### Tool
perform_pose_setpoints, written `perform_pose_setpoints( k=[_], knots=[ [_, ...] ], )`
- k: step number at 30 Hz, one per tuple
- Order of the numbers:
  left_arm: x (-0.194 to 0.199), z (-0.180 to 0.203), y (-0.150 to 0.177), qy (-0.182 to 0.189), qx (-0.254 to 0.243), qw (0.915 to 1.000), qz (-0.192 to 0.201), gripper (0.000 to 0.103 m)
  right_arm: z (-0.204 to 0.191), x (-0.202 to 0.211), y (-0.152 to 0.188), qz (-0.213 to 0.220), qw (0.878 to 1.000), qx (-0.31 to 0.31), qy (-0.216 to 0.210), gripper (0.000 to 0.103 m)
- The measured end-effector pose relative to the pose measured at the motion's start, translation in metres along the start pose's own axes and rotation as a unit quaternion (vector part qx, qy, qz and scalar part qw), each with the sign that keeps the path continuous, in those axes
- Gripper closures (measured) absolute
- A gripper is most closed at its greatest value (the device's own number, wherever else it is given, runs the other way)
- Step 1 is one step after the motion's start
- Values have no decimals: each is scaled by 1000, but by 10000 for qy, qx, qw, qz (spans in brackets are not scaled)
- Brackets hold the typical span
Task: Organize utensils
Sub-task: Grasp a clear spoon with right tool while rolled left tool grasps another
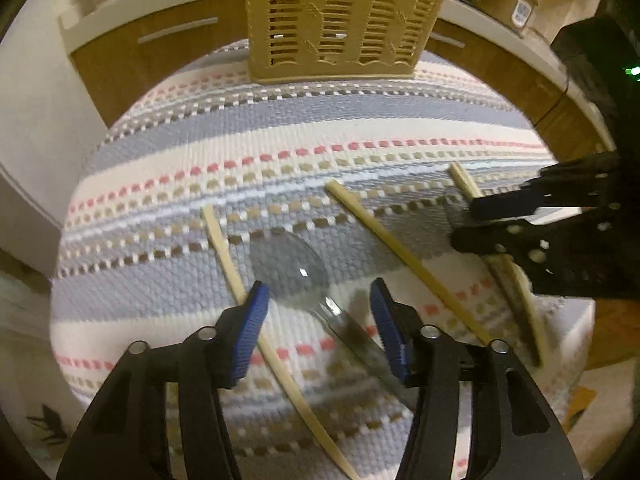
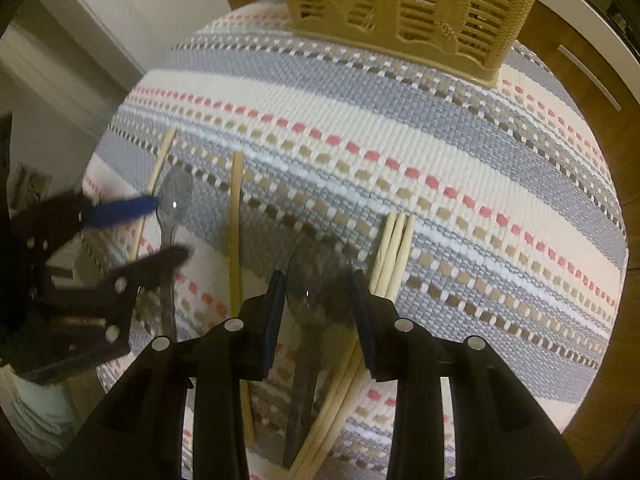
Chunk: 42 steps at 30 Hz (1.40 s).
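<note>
Left wrist view: the left gripper (image 1: 320, 332) hangs over a clear spoon (image 1: 296, 272) on the striped cloth (image 1: 280, 140), its blue pads spread to either side of the spoon's neck and not pressing it. A chopstick (image 1: 224, 248) runs just under the left pad, and another chopstick (image 1: 400, 248) lies apart to the right.

In the right wrist view the right gripper (image 2: 320, 320) stands over a second spoon (image 2: 308, 300), its jaws set narrowly on either side of the bowl; whether the pads bite cannot be told. A bundle of chopsticks (image 2: 394, 248) lies just beside its right finger, and a lone chopstick (image 2: 236, 220) to the left.

The tan slotted basket (image 1: 340, 20) waits at the far edge of the cloth. Something pale shows faintly through its slats, but what, if anything, is inside cannot be made out.

By the look of it, the job is at an early stage: both spoons and every chopstick in sight lie on the cloth, well apart from the basket. Each spoon has yet to be gripped and lifted, and the scattered chopsticks remain to be gathered.
</note>
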<state>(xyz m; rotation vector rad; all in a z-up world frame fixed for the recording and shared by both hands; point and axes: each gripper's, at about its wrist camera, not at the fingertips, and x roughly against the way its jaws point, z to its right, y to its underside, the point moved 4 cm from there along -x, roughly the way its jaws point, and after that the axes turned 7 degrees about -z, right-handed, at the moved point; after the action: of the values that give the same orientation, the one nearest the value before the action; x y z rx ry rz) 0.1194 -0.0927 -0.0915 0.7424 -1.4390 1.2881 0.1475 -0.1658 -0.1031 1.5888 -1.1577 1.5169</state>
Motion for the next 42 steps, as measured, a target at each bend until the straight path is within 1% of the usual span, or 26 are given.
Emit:
perform_pose_setpoints(
  k=[2, 6, 8, 9, 12, 13, 16, 17, 19, 21, 22, 24, 28, 29, 30, 31, 34, 36, 38, 40, 41, 42],
  knots=[
    [-3, 1, -7, -113, -133, 9998, -31, 46, -1, -1, -2, -124, 9999, 46, 28, 72],
    [-9, 7, -17, -352, -398, 9986, -39, 43, -2, -6, -10, -364, 9993, -8, -7, 72],
    [-11, 7, -23, -321, -447, 9985, -49, 42, -2, -7, -13, -437, 9990, -9, 14, 72],
    [-15, 5, -26, -280, -448, 9986, -56, 42, -3, -10, -20, -466, 9989, -8, 38, 72],
    [-17, 5, -32, -298, -492, 9983, -66, 44, -6, -11, -28, -478, 9987, 5, 157, 72],
    [-17, 5, -34, -315, -513, 9982, -64, 47, -8, -12, -29, -464, 9986, 15, 233, 72],
    [-16, 11, -35, -305, -613, 9976, -46, 67, -20, -15, -26, -367, 9980, 113, 493, 73],
    [-17, 13, -34, -349, -608, 9975, -66, 68, -23, -15, -26, -321, 9978, 152, 562, 73],
    [-17, 16, -36, -318, -604, 9977, -50, 70, -25, -16, -25, -251, 9978, 155, 591, 73],
    [-11, 13, -37, -129, -489, 9987, 75, 71, -24, -14, -24, -177, 9987, 87, 473, 73],
    [-6, 13, -36, -47, -451, 9988, 177, 72, -22, -12, -24, -80, 9994, 40, 340, 73],
    [14, 7, -34, 195, -334, 9981, 475, 73, -14, -4, -20, 95, 9997, 2, 243, 73],
    [48, 0, -36, 419, -215, 9944, 950, 76, -7, 21, -15, 594, 9982, -93, -47, 73],
    [54, -1, -37, 446, -213, 9935, 1030, 80, -5, 29, -14, 761, 9970, -87, -78, 73],
    [63, -1, -38, 520, -209, 9918, 1151, 102, -5, 36, -12, 895, 9959, -69, -87, 73],
    [67, -1, -39, 574, -193, 9909, 1201, 103, -5, 46, -10, 1099, 9939, -20, -84, 73],
    [90, -4, -44, 833, -57, 9844, 1546, 103, -5, 68, -4, 1522, 9883, 90, -100, 73],
    [98, -5, -45, 952, -66, 9814, 1666, 103, -3, 79, 0, 1780, 9839, 125, -65, 73],
    [100, -7, -49, 1060, -68, 9807, 1641, 103, -4, 89, 1, 1946, 9807, 145, -103, 73],
    [97, -5, -49, 1165, -180, 9817, 1494, 103, -3, 93, 3, 2001, 9796, 149, -88, 73],
    [92, -4, -49, 1190, -239, 9824, 1418, 100, -4, 95, 5, 2016, 9794, 143, -47, 73],
    [86, -2, -47, 1225, -340, 9830, 1322, 95, -2, 96, 7, 2031, 9791, 136, -19, 73]
  ],
)
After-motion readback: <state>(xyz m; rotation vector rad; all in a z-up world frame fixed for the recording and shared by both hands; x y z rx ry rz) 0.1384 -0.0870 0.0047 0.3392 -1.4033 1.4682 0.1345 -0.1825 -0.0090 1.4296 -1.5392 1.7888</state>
